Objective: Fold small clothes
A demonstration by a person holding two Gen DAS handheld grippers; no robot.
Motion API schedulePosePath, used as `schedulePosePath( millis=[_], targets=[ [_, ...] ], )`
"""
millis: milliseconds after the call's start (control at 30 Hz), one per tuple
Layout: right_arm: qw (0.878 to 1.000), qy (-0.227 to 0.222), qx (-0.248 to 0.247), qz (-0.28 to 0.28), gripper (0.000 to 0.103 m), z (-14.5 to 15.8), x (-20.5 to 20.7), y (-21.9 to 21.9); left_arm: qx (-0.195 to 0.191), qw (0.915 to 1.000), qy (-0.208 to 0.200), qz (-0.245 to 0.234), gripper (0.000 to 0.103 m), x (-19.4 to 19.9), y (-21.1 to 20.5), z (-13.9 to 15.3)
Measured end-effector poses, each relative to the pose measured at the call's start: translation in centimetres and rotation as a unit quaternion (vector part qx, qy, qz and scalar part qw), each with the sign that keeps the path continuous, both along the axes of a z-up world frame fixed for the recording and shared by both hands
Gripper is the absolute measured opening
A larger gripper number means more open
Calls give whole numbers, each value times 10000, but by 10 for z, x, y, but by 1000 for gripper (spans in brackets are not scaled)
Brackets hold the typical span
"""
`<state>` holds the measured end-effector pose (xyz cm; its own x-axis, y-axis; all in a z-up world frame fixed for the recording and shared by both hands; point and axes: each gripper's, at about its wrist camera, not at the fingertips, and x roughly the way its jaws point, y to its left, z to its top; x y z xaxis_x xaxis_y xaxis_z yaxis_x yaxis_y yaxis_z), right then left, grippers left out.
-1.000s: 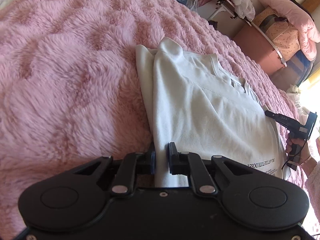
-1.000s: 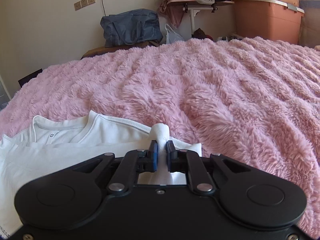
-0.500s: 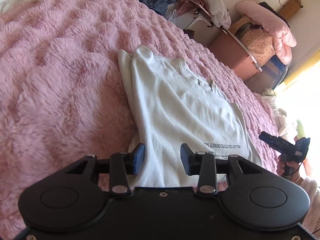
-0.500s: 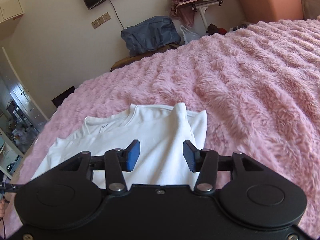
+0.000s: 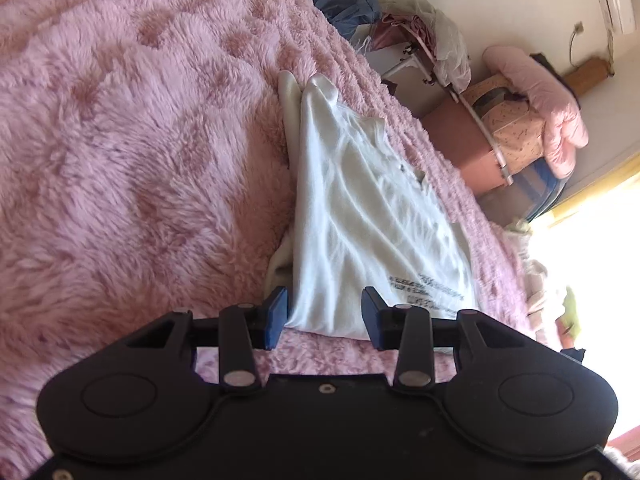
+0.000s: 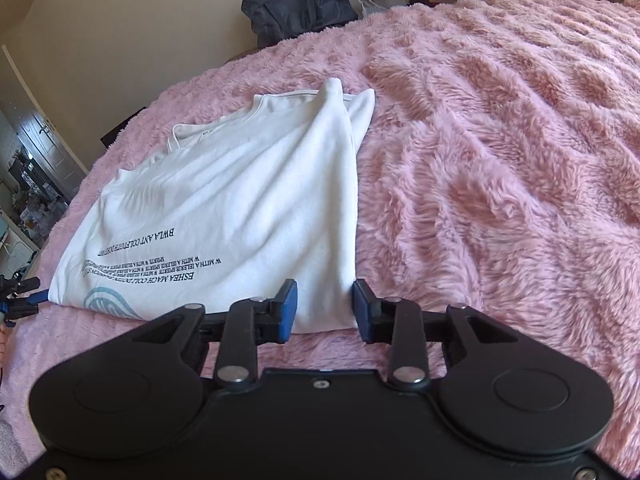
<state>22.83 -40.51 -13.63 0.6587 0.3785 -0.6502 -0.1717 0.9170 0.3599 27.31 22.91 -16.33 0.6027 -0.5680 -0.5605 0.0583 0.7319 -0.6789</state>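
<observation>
A white T-shirt with dark printed lettering (image 6: 224, 208) lies on the fluffy pink blanket (image 6: 500, 160), one side folded over lengthwise. In the left wrist view the shirt (image 5: 360, 216) stretches away from me. My left gripper (image 5: 324, 316) is open at the shirt's near corner, holding nothing. My right gripper (image 6: 323, 308) is open at the shirt's folded near edge, holding nothing. The left gripper's tip (image 6: 20, 292) shows at the far left edge of the right wrist view.
The pink blanket (image 5: 120, 140) covers the bed all around the shirt. Beyond the bed stand a dark blue bag (image 6: 296, 4), a rack with clothes (image 5: 432, 40), a pink storage box (image 5: 460, 140) and piled bedding (image 5: 548, 108).
Both grippers were shut on the shirt a second ago. They have opened, let the shirt go and drawn back. The folded side now lies flat on the shirt.
</observation>
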Motion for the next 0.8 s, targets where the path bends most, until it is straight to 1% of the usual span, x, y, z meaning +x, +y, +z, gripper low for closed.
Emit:
schedulePosePath(
  millis=[33,67,167,200,333,433,467,533,567,600,633,667,733,800],
  targets=[
    [10000,-2,-1,-10,28,0,0,0,312,9995,-14,-48,40,1,-3,2],
    [10000,-15,27,3,28,1,0,0,505,9986,-15,-122,40,1,-5,3],
    [10000,6,-14,33,28,4,3,3,665,9973,-47,-309,39,5,-13,3],
    [10000,22,-29,62,28,4,4,4,751,9965,-121,-354,36,5,-16,3],
    [9996,-2,-250,150,25,4,6,13,916,9939,-329,-518,35,6,-25,8],
    [9992,75,-357,161,26,3,10,18,1363,9878,-451,-597,35,12,-34,13],
    [9991,107,-388,155,26,3,11,19,1449,9864,-471,-619,35,14,-36,13],
    [9990,85,-414,164,26,2,13,21,1479,9853,-482,-705,35,16,-39,13],
    [9990,99,-413,161,25,2,14,22,1553,9837,-499,-752,32,17,-43,13],
    [9990,112,-409,148,16,1,14,22,1651,9820,-478,-788,12,18,-46,12],
    [9989,95,-440,108,8,0,13,23,1782,9802,-411,-762,8,19,-48,11],
    [9987,100,-499,63,8,0,13,23,1895,9788,-328,-709,8,20,-50,10],
    [9991,93,-418,-17,7,0,11,20,2136,9751,-146,-573,8,21,-52,9],
    [9992,-6,-357,-182,7,5,7,16,2368,9702,-58,-506,6,17,-57,20]
  ],
)
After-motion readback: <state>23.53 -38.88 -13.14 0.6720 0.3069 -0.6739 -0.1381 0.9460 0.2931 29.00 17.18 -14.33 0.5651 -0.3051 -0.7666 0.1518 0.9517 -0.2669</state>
